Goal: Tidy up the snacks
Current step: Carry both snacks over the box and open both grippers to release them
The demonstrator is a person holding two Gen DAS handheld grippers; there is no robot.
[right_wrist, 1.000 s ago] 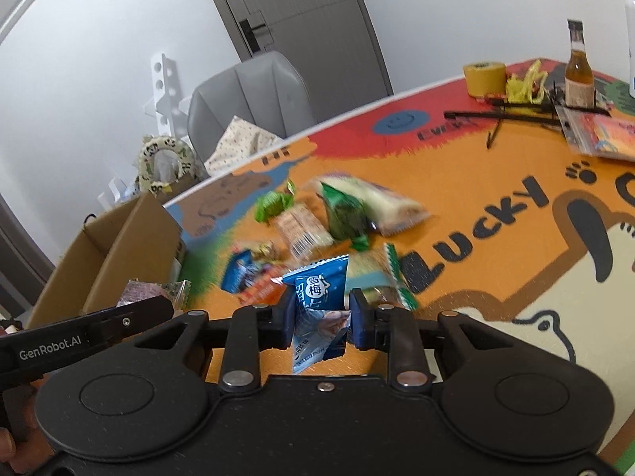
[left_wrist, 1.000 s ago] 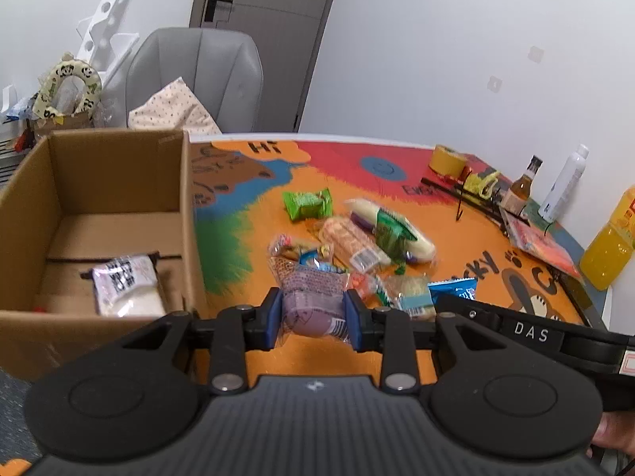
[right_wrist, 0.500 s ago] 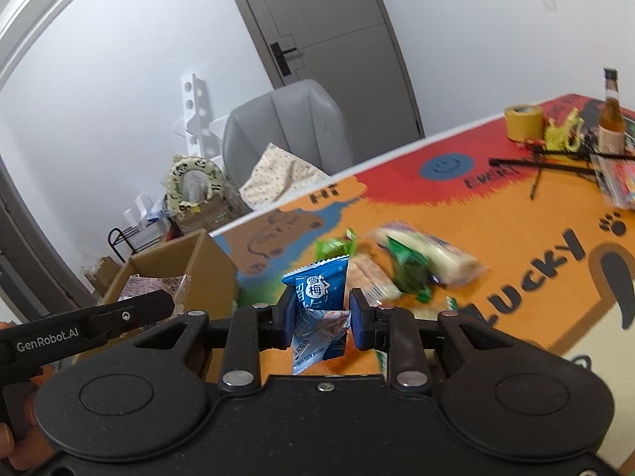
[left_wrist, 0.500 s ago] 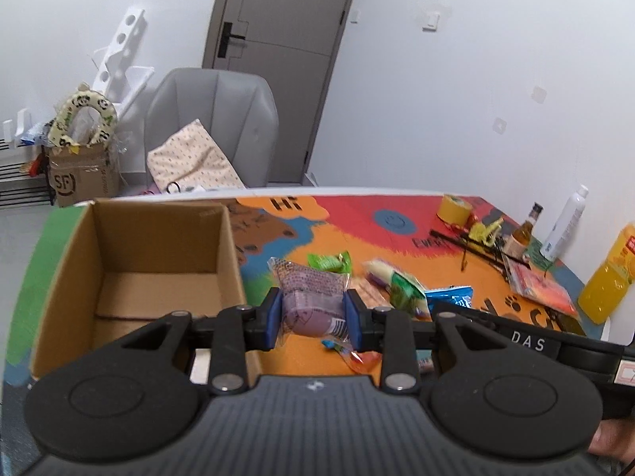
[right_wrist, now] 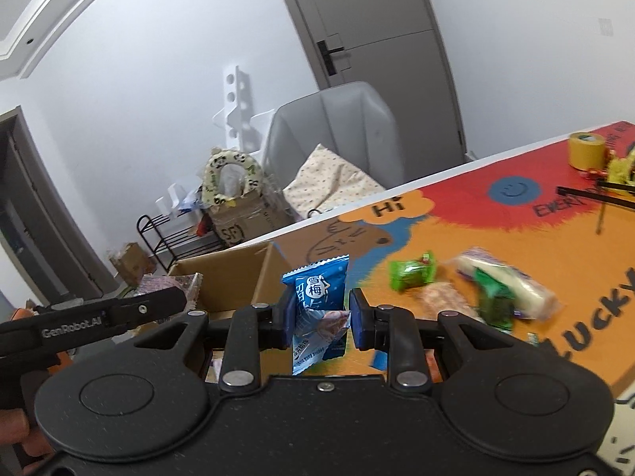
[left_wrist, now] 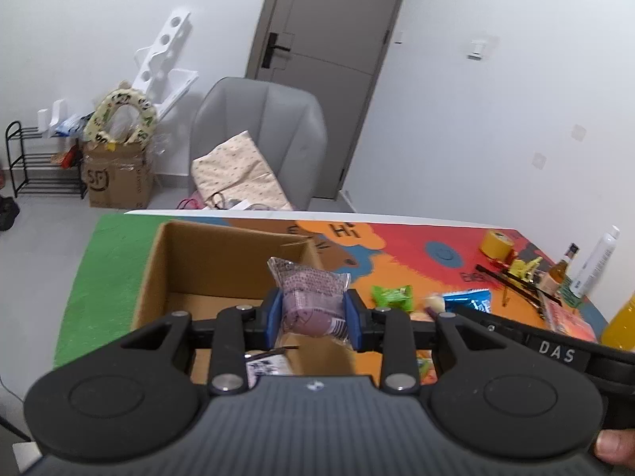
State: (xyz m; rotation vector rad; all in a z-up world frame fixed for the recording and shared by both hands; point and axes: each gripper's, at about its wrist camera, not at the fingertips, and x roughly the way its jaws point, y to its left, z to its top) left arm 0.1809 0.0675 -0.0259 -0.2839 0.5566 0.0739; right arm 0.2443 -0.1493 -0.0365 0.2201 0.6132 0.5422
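My left gripper (left_wrist: pixel 313 317) is shut on a purple snack packet (left_wrist: pixel 311 297) and hangs over the near right corner of the open cardboard box (left_wrist: pixel 222 261). A white packet with a black label (left_wrist: pixel 266 365) lies inside the box. My right gripper (right_wrist: pixel 319 319) is shut on a blue snack packet (right_wrist: pixel 319 293), held above the table just right of the cardboard box (right_wrist: pixel 234 277). The left gripper's arm (right_wrist: pixel 99 317) crosses the right wrist view's left side. On the orange mat lie a green packet (right_wrist: pixel 410 273), a long white and green packet (right_wrist: pixel 504 289) and an orange-brown packet (right_wrist: pixel 440 301).
A grey chair (left_wrist: pixel 258 139) with a dotted cushion stands behind the table's far edge. At the far right are a yellow tape roll (left_wrist: pixel 496 244), a brown bottle (left_wrist: pixel 557 273), a white bottle (left_wrist: pixel 595 261) and an orange juice bottle (left_wrist: pixel 619 325). A person's fingers (left_wrist: pixel 613 446) hold the handle.
Both grippers have risen and shifted left with their packets. The left one now hangs over the box; the snack pile has dropped back to the right in both views.
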